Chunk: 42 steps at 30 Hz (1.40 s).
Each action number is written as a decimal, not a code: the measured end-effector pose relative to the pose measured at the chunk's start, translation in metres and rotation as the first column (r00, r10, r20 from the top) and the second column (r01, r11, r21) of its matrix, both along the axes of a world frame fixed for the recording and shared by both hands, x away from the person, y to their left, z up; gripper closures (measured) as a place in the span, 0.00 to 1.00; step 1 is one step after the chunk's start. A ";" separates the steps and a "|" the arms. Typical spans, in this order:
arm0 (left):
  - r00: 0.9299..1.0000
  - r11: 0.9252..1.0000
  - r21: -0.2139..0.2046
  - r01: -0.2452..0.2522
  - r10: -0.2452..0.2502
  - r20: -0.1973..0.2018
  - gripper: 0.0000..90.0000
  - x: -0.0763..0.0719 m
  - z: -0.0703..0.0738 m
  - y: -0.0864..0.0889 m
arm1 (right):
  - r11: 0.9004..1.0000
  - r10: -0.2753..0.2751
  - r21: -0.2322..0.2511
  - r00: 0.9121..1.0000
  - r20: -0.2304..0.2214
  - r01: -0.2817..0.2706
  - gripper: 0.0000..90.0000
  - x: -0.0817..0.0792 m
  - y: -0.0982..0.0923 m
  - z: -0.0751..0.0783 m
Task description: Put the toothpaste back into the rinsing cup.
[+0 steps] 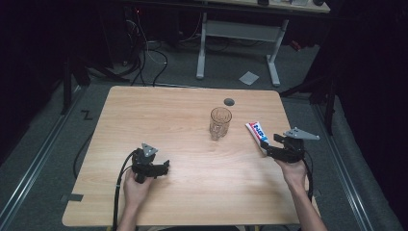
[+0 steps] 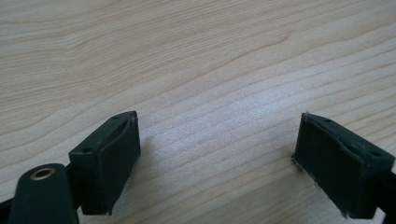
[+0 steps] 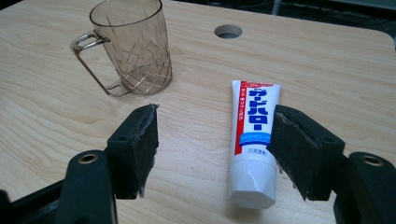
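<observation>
Resting low over bare wood near the person's side of the worktop (image 1: pixel 144 110), the left gripper (image 1: pixel 161 168) is idling with its fingers (image 2: pixel 116 154) spread wide and nothing between them. Farther out on the right, the right gripper (image 1: pixel 267 146) is closing in on the toothpaste tube (image 3: pixel 252 140), which is lying flat on the worktop with its white cap pointing toward the person and its crimped tail pointing away. In the right gripper view the fingers (image 3: pixel 140 144) are standing wide apart, one just beside the tube's right edge near the cap end, the other well off to the tube's left, so nothing is being pinched yet.

The tube is looking light, soft-walled and glossy, so it is likely going to dent and slide under a hard squeeze; taking it across the shoulder just above the cap, where the plastic is stiffest, is probably the safest hold, with only moderate pressure.

Beyond the tube, the clear handled mug (image 3: pixel 133 51) is standing upright, well apart from it to the left, its handle facing left in the right gripper view. It is looking rigid, slick and easy to tip. Farther still, a round cable hole (image 3: pixel 228 31) is sitting near the worktop's far edge.
</observation>
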<state>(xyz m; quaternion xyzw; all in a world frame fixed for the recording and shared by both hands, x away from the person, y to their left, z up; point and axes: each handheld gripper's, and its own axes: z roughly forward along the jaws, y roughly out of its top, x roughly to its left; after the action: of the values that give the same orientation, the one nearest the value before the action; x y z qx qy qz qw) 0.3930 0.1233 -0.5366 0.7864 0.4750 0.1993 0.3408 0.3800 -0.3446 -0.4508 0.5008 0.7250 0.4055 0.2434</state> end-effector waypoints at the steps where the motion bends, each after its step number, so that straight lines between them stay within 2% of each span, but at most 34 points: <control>1: 1.000 1.000 0.000 0.000 0.000 0.000 0.16 0.000 0.000 0.000 | 1.000 -0.003 0.000 1.000 -0.007 0.003 0.37 0.002 0.001 0.000; 6: 1.000 1.000 0.000 0.000 0.000 0.000 0.16 0.000 0.000 0.000 | 1.000 -0.024 -0.005 1.000 0.000 0.024 0.38 0.011 0.003 0.003; 10: 1.000 1.000 0.000 0.000 0.000 0.000 0.16 0.000 0.000 0.000 | 0.998 -0.059 -0.035 0.998 -0.006 0.059 0.34 0.019 0.006 0.006; 20: 1.000 1.000 0.000 0.000 0.000 0.001 0.16 0.000 0.000 0.000 | 0.997 -0.043 -0.062 0.998 -0.048 0.040 0.39 0.044 0.013 0.010; 28: 1.000 1.000 0.000 0.000 0.000 0.000 0.16 0.000 0.000 0.000 | 0.996 -0.046 -0.078 0.998 -0.052 0.042 0.39 0.055 0.019 0.013; 33: 1.000 1.000 0.000 0.000 0.000 0.000 0.16 0.000 0.000 0.000 | 0.994 -0.042 -0.105 0.997 -0.061 0.036 0.40 0.065 0.024 0.014; 37: 1.000 1.000 -0.001 0.000 0.000 0.000 0.16 0.000 0.000 0.000 | 0.993 -0.045 -0.110 0.994 -0.101 0.034 0.40 0.075 0.026 0.011; 40: 1.000 1.000 -0.001 -0.001 0.001 0.000 0.16 0.000 0.000 0.000 | 0.991 -0.053 -0.131 0.990 -0.130 0.036 0.40 0.086 0.028 0.008; 42: 1.000 1.000 -0.001 -0.001 0.001 0.000 0.16 0.000 0.000 0.000 | 0.990 -0.054 -0.133 0.990 -0.133 0.036 0.40 0.088 0.028 0.008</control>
<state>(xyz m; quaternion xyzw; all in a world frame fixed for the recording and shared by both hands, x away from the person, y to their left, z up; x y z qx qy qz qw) 0.3929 0.1232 -0.5367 0.7862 0.4753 0.1992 0.3409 0.4685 -0.3164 -0.4428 0.5268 0.7533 0.3164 0.2346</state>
